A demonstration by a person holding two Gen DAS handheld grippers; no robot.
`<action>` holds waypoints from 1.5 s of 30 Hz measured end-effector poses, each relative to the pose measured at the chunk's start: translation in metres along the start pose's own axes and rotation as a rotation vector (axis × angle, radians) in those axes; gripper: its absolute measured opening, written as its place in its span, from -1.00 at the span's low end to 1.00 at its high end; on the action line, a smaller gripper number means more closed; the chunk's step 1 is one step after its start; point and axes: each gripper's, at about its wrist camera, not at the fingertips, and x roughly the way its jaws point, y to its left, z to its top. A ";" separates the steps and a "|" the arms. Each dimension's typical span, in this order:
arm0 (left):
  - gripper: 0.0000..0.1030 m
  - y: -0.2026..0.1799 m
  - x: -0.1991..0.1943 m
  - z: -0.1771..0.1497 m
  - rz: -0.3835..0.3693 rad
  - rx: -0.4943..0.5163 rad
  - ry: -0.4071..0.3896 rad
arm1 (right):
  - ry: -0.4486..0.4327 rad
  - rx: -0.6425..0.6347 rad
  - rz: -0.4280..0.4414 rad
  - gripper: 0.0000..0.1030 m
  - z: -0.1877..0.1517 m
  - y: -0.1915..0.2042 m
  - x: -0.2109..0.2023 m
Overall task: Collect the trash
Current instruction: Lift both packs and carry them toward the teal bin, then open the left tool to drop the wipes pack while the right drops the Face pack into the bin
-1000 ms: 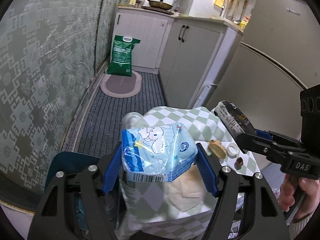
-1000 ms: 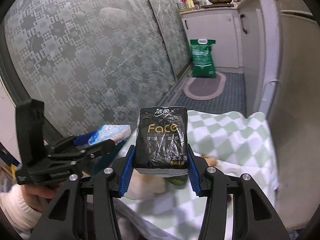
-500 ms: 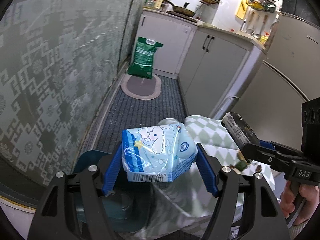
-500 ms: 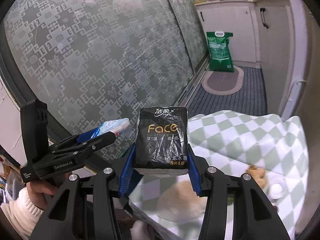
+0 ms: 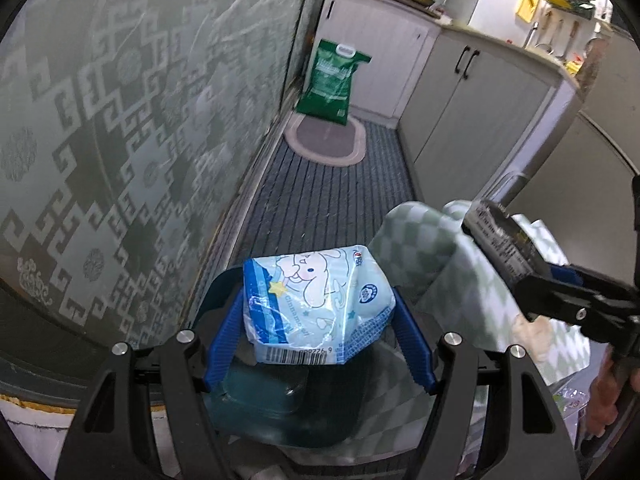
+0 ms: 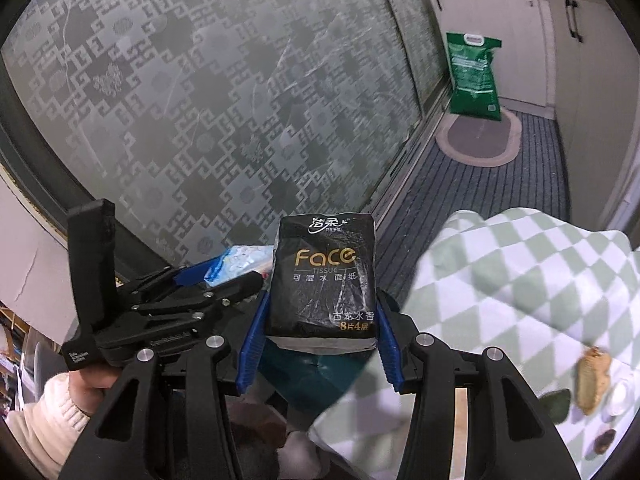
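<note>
Two grippers: the left gripper (image 5: 318,334) and the right gripper (image 6: 318,340). Two tissue packs: one light blue pack (image 5: 312,308), one black pack (image 6: 322,280). One dark teal bin (image 5: 280,396). One green sack (image 5: 332,82). One oval mat (image 5: 324,146). One checked cloth (image 6: 520,292).

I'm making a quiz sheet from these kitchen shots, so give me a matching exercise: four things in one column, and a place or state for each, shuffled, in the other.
Things:
1. blue tissue pack
2. black tissue pack
3. green bag
4. checked cloth

Places or states:
A. standing on the floor by the white cabinets
B. clamped in the right gripper
C. spread over the table, food scraps on it
D. clamped in the left gripper

Pairs: 1-D, 2-B, 3-A, 4-C
</note>
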 end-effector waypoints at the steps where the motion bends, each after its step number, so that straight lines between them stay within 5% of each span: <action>1: 0.41 0.002 0.002 -0.001 0.005 0.001 0.010 | 0.012 -0.002 -0.002 -0.02 0.001 0.003 0.005; 19: 0.50 0.034 0.058 -0.032 0.053 0.067 0.231 | 0.258 -0.031 -0.092 -0.02 0.001 0.028 0.084; 28: 0.54 0.051 0.069 -0.041 0.088 0.083 0.277 | 0.340 -0.055 -0.138 -0.02 -0.001 0.032 0.116; 45: 0.65 0.050 0.053 -0.036 0.074 0.113 0.230 | 0.400 -0.102 -0.202 0.04 -0.002 0.041 0.143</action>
